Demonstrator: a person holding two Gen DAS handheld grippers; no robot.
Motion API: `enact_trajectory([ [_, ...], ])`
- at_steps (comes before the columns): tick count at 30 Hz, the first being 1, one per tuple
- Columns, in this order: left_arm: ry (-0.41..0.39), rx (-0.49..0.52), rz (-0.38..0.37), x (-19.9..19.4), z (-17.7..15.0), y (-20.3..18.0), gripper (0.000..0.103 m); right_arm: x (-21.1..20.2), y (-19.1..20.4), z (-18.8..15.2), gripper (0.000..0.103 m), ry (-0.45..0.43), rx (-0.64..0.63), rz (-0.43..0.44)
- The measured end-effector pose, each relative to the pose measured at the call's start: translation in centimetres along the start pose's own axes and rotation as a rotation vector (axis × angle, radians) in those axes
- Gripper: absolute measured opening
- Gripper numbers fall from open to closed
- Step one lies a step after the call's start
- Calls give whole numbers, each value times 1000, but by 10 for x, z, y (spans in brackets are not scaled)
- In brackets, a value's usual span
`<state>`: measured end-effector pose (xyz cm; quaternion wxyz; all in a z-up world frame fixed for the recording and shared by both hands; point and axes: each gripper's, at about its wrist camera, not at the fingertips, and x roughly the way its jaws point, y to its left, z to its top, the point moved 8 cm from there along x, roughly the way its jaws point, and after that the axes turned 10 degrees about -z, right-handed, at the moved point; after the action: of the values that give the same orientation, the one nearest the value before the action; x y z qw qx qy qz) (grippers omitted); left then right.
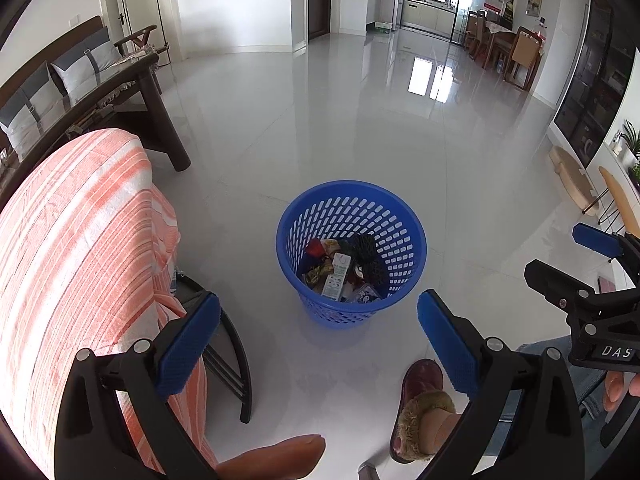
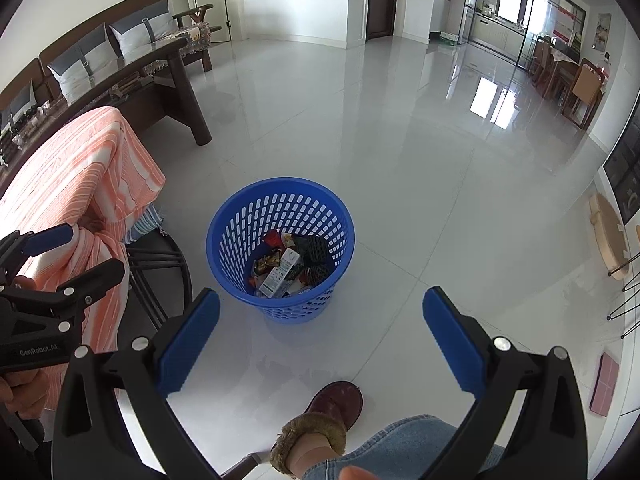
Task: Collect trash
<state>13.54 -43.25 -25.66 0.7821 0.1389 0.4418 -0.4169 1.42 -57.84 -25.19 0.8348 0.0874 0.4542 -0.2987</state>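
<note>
White tiled floor [image 1: 360, 128] all around; orange-striped cloth [image 1: 80, 240] draped over a chair at left; blue perforated wastebasket [image 1: 351, 252] standing on the tiles, wrappers and a small carton [image 1: 338, 276] inside; left gripper [image 1: 318, 334] spread wide, empty; right gripper [image 2: 320, 330] equally wide, empty.

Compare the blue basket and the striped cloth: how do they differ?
The blue basket is rigid plastic with slotted walls; the striped cloth is soft, orange and white. The basket stands upright on the floor, while the cloth hangs draped over furniture. The basket holds wrappers and a small carton; the cloth holds nothing. Neither touches either gripper.
</note>
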Motion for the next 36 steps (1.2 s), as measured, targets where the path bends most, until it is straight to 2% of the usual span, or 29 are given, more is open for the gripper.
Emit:
enact_trajectory([
  [36,15,-7,10,1,-3,6,98,5,3,-4,98,27,17,27],
])
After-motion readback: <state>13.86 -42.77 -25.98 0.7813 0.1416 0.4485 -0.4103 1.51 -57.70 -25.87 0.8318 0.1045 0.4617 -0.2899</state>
